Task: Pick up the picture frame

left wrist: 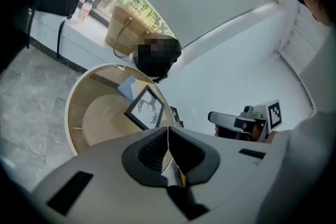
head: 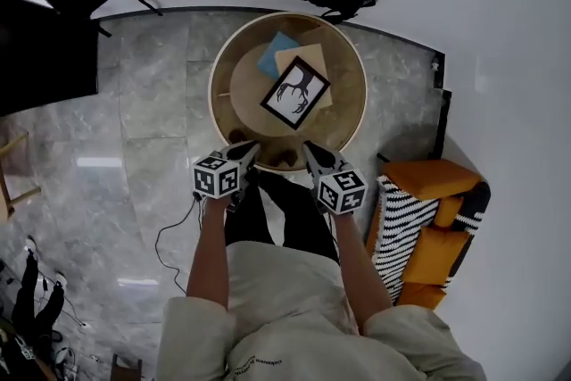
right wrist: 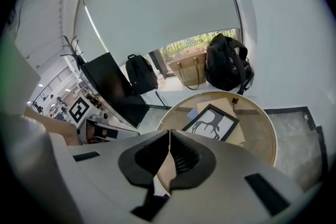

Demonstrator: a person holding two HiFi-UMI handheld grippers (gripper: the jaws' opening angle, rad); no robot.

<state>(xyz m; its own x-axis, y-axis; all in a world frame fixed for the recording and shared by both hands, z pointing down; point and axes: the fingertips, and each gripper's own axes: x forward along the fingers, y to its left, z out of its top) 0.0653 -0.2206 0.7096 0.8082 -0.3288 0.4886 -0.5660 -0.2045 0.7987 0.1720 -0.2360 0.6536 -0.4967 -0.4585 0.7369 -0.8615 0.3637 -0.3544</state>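
The left claw (head: 252, 148) and right claw (head: 309, 147) are both closed and empty. The picture frame (head: 295, 92) lies ahead of them, between the two, apart from both.

The picture frame (head: 295, 92) is black, and its picture is white with a black antler shape. The table (head: 351, 98) is light brown wood, the book (head: 273, 54) is blue, and the floor (head: 152, 94) is grey with pale streaks. One cushion (head: 428, 177) is orange and a second cushion (head: 399, 236) has black and white stripes.
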